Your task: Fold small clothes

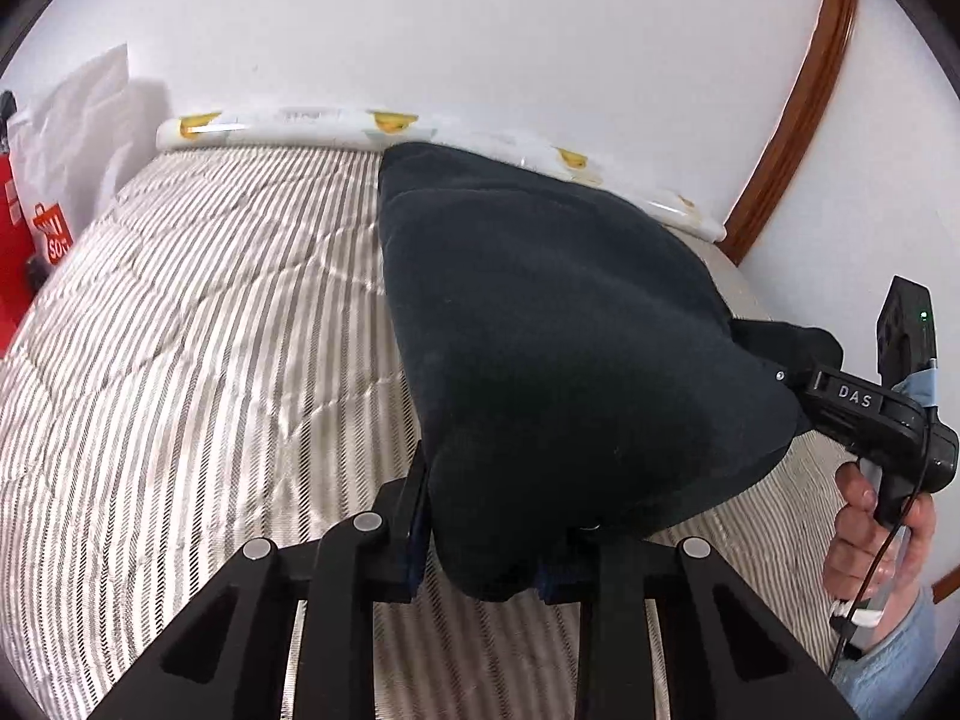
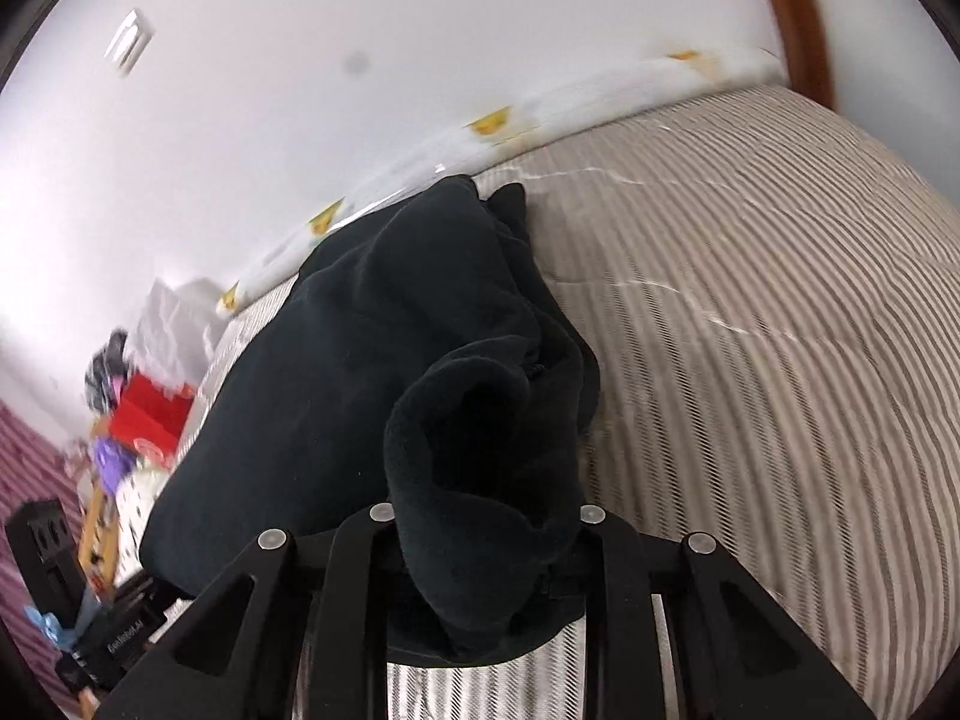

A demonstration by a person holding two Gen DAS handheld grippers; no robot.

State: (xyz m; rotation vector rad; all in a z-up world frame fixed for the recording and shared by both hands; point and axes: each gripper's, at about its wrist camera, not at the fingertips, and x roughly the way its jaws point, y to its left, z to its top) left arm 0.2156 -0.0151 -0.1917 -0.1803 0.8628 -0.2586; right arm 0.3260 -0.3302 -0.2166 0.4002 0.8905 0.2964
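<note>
Two tools, left (image 1: 480, 564), right (image 2: 486, 576), each clamped on dark fleece garment (image 1: 558, 324), bunched, draped.

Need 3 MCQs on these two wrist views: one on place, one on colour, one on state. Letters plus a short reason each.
1. Where is the dark garment?
A. over the striped bed cover
B. in a drawer
C. on a chair

2. What colour is the bag at the bed's far left?
A. green
B. red
C. yellow

3. How do the grippers stand?
A. both open and empty
B. only the left holds cloth
C. both shut on the garment

1 A: it hangs over the stripes.
2 B: red, with white print.
3 C: the left gripper and right gripper each pinch fabric.
</note>
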